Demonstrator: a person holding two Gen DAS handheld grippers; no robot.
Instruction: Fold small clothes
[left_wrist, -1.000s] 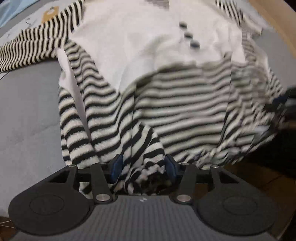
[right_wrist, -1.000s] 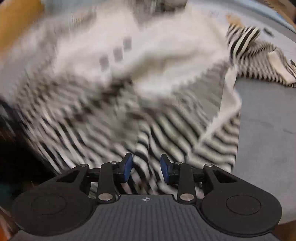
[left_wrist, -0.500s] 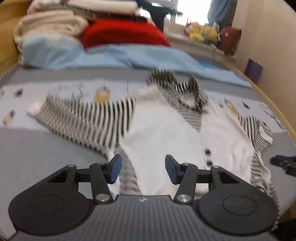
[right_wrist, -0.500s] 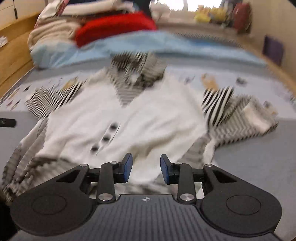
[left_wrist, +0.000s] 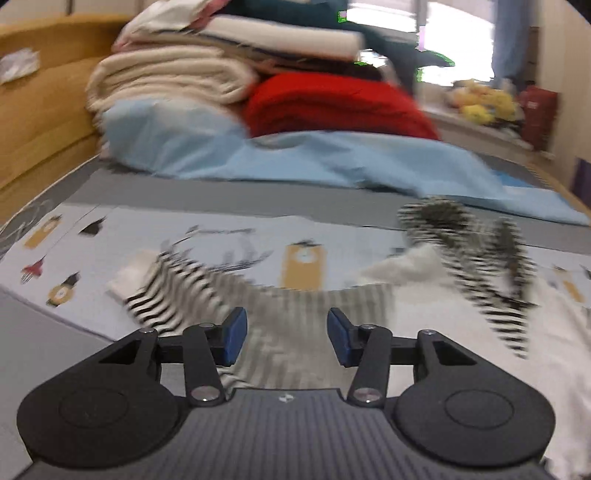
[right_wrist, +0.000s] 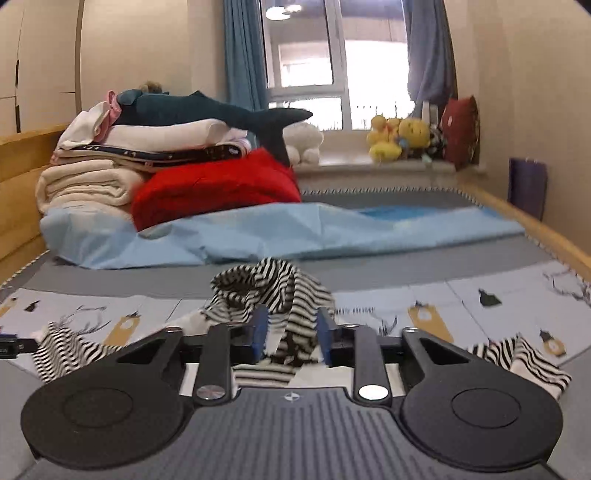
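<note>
A small white garment with black-and-white striped sleeves and hood (left_wrist: 406, 295) lies spread on the bed. In the left wrist view my left gripper (left_wrist: 284, 334) is open and empty, low over the garment's left shoulder, with the left sleeve (left_wrist: 162, 291) stretched out to the left. In the right wrist view my right gripper (right_wrist: 291, 334) is open, its blue pads on either side of the striped hood (right_wrist: 273, 288), which bunches up between and beyond them. The right sleeve (right_wrist: 517, 358) lies at the right.
A printed grey-blue mat (right_wrist: 480, 295) covers the bed. Behind it lie a light blue sheet (right_wrist: 295, 232), a red blanket (right_wrist: 214, 184), stacked folded bedding (right_wrist: 92, 177) and a plush shark (right_wrist: 207, 110). Wooden bed rails (right_wrist: 535, 229) run along both sides.
One second ago both grippers were at the garment's striped lower part, the left with fabric between its pads. Both have swung forward over the garment toward its shoulders and hood.
</note>
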